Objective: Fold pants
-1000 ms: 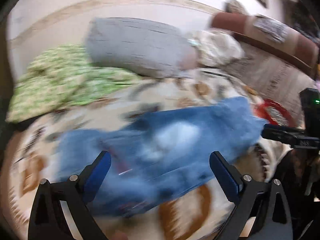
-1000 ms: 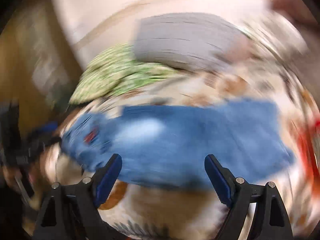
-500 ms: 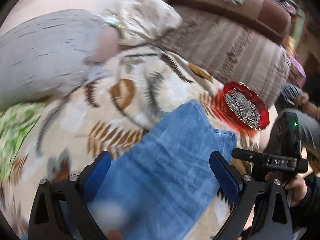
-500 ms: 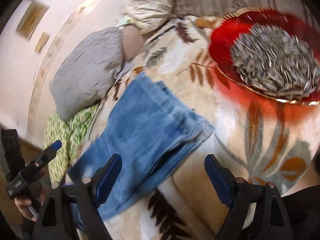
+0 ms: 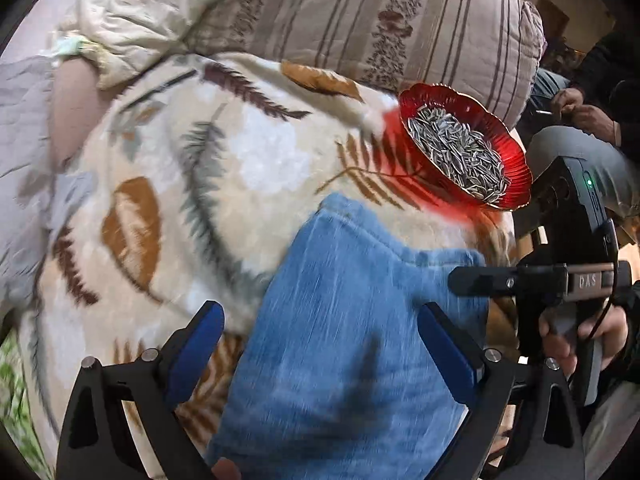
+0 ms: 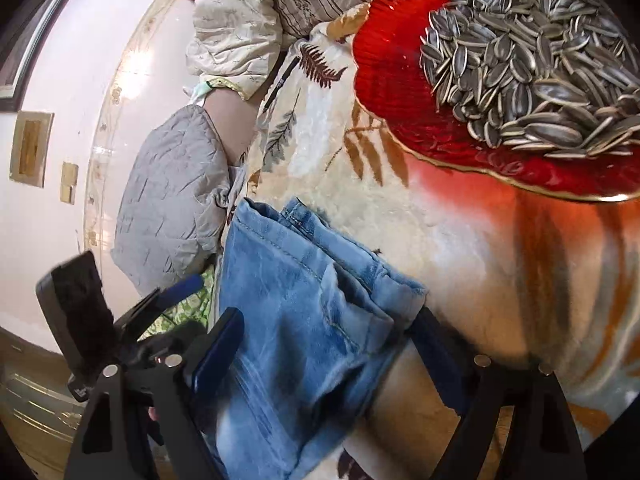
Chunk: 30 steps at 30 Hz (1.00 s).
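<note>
Light blue jeans (image 5: 340, 340) lie folded lengthwise on a floral blanket (image 5: 240, 152), and their hem end (image 6: 320, 264) points toward a red bowl. My left gripper (image 5: 320, 344) hovers open over the leg end, its blue pads (image 5: 196, 344) wide apart and holding nothing. My right gripper (image 6: 324, 356) is also open, and the hem corner of the jeans lies between its fingers without being pinched. The right gripper (image 5: 472, 282) comes in from the right in the left wrist view. The left gripper (image 6: 172, 292) shows at the left in the right wrist view.
A red glass bowl (image 5: 516, 160) of sunflower seeds sits on the blanket just beyond the hem; it fills the top right (image 6: 392, 60) of the right wrist view. A grey pillow (image 6: 172, 200), a cream pillow (image 5: 152, 12) and a striped cushion (image 5: 380, 20) lie behind. A seated person (image 5: 580, 112) is at the right.
Both views have swung from the whole length of the jeans to the hem end by the red bowl, and both grippers have come lower and closer. Both stay open.
</note>
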Motion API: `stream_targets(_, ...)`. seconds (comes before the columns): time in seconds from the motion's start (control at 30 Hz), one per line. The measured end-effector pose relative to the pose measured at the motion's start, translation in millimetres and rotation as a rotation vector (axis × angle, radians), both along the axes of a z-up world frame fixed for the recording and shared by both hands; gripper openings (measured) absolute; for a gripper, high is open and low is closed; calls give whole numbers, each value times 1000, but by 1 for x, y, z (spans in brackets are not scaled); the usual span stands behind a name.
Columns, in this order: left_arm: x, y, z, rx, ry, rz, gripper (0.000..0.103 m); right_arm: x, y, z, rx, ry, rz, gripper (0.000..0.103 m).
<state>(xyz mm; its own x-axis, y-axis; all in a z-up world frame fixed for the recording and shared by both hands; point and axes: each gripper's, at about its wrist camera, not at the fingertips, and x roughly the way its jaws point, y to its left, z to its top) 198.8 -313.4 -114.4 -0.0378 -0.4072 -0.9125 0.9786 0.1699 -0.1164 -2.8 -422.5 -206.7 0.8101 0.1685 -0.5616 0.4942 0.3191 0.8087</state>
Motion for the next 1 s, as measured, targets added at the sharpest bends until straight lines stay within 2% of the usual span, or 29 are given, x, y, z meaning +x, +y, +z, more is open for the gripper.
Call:
stream_targets(0.03, 1, -5, -4, 16, 3, -12, 94, 0, -1, -2, 6, 1, -2, 79)
stream_targets(0.1, 4, -13, -17, 79, 8, -39, 63, 0, -4, -6, 7, 13, -2, 62)
stream_targets(0.13, 5, -15, -21, 102, 2, -40, 60, 2, -5, -9, 9, 21, 2, 49)
stream_targets(0.2, 7, -14, -21, 91, 8, -42, 58, 0, -7, -15, 13, 26, 10, 36)
stream_targets(0.27, 10, -11, -21, 84, 14, -35, 54, 2, -7, -15, -9, 23, 19, 30)
stream_targets(0.3, 10, -11, -22, 87, 3, -32, 44, 3, -6, -14, -22, 24, 25, 27)
stream_targets(0.33, 10, -10, -22, 90, -23, -26, 40, 5, -4, -14, -34, 23, 30, 22)
stream_targets(0.43, 4, -6, -17, 69, -59, -29, 33, 5, -2, -11, -67, 7, 30, 18)
stream_targets(0.5, -4, 0, -8, 46, -99, -47, 15, 6, 1, -2, -123, -4, 33, 17)
stream_targets(0.73, -13, 12, 0, 0, -149, -38, 9, 7, 27, 43, -359, -68, 76, 17)
stream_targets(0.9, -11, 44, 22, -119, -112, 21, 8, 7, 51, 74, -525, -130, 129, 16)
stream_targets(1.0, -12, 77, 37, -176, -108, 60, 8, 6, 78, 97, -649, -198, 198, 16)
